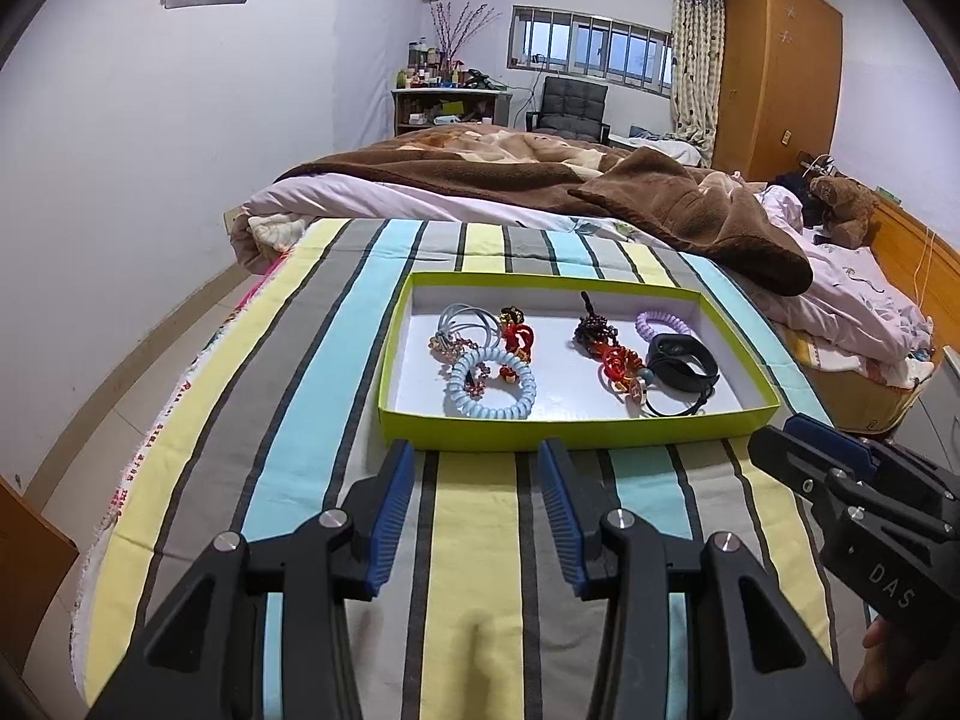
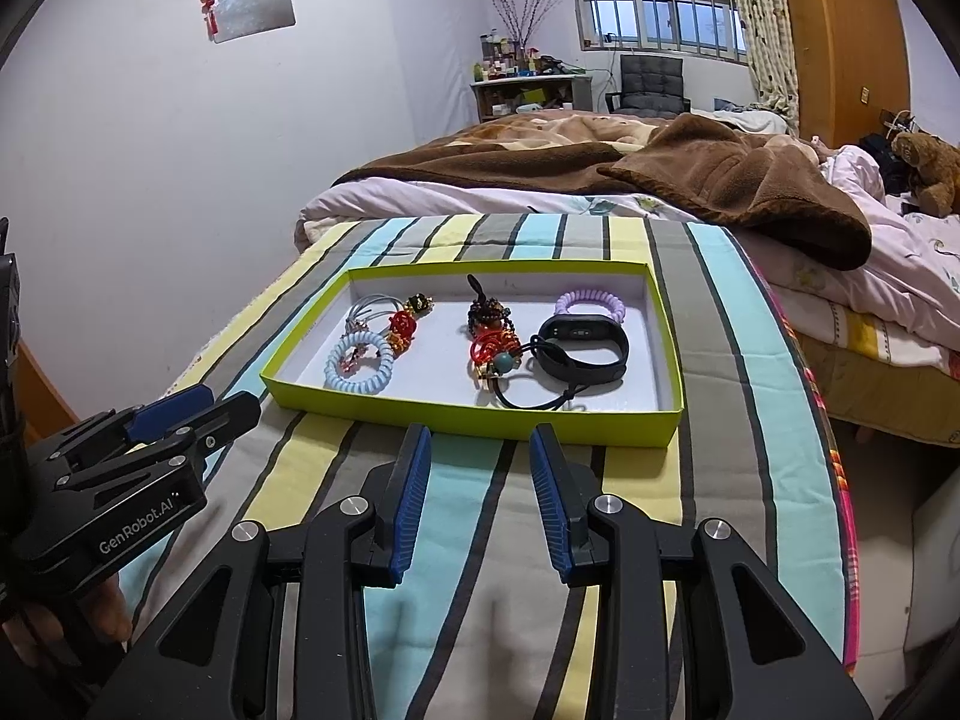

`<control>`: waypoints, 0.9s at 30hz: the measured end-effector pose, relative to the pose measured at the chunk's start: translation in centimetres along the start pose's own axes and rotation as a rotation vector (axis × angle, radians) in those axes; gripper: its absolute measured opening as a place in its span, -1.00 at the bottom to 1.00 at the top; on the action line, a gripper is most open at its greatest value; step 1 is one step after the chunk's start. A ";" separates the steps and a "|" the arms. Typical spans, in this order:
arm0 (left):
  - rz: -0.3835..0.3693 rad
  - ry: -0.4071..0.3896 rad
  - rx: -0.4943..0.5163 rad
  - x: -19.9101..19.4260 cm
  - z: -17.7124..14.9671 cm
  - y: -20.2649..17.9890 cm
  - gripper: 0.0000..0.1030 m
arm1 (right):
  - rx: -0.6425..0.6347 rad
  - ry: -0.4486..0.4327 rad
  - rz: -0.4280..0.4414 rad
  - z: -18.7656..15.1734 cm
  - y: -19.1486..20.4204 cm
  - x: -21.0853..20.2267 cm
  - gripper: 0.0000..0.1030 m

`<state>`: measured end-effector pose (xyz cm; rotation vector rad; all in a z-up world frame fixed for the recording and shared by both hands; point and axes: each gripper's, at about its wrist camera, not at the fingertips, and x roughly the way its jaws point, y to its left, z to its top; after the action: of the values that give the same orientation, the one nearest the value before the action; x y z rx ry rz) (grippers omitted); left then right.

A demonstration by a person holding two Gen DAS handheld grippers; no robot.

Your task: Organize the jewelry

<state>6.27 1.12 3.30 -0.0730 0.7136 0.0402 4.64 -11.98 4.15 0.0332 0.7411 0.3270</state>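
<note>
1. Bed (image 1: 468,570): striped cover fills the lower half of both views. Both hand-held grippers hover over bare cover at the frame bottom. The brown blanket (image 1: 690,204) lies beyond the tray, well apart from it.
2. Tray (image 1: 576,426): green-rimmed, white floor, centre of both views, long axis left to right across the frame. Its near wall stands between both tools and the jewelry, so any reach must pass over that wall.
3. Left hand-held gripper (image 1: 477,498): released, jaws spread, nothing held. It points at the tray's left half; the blue coil tie (image 1: 489,387) lies straight ahead, just inside the near wall.
4. Right hand-held gripper (image 2: 480,480): released, jaws spread, nothing held. It points at the tray's middle to right part; the black band (image 2: 585,345) is nearer to this tool than to the left one.
5. Small items: two clusters with bare white floor between them.
   - Left cluster: blue coil tie, thin ties, red charm (image 1: 519,336).
   - Right cluster: bead charm (image 1: 594,330), purple coil (image 1: 660,321), black band; pieces touch or overlap, so single picks are likely harder there.
</note>
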 end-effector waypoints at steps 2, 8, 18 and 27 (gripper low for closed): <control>-0.007 -0.003 -0.003 -0.1 0.0 0.0 -0.13 | 0.000 0.000 0.002 0.0 0.0 -0.1 -0.31; -0.016 -0.003 -0.002 -0.2 0.0 -0.1 -0.13 | 0.002 -0.001 0.001 0.1 0.1 0.0 -0.31; -0.003 -0.006 0.006 -0.3 0.0 -0.2 -0.13 | 0.001 0.000 -0.001 0.1 0.0 -0.1 -0.31; 0.002 -0.006 0.004 -0.3 0.1 -0.2 -0.13 | 0.001 -0.001 0.004 0.0 0.0 -0.2 -0.31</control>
<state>6.13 0.95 3.62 -0.0683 0.7076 0.0408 4.52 -11.98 4.26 0.0352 0.7401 0.3301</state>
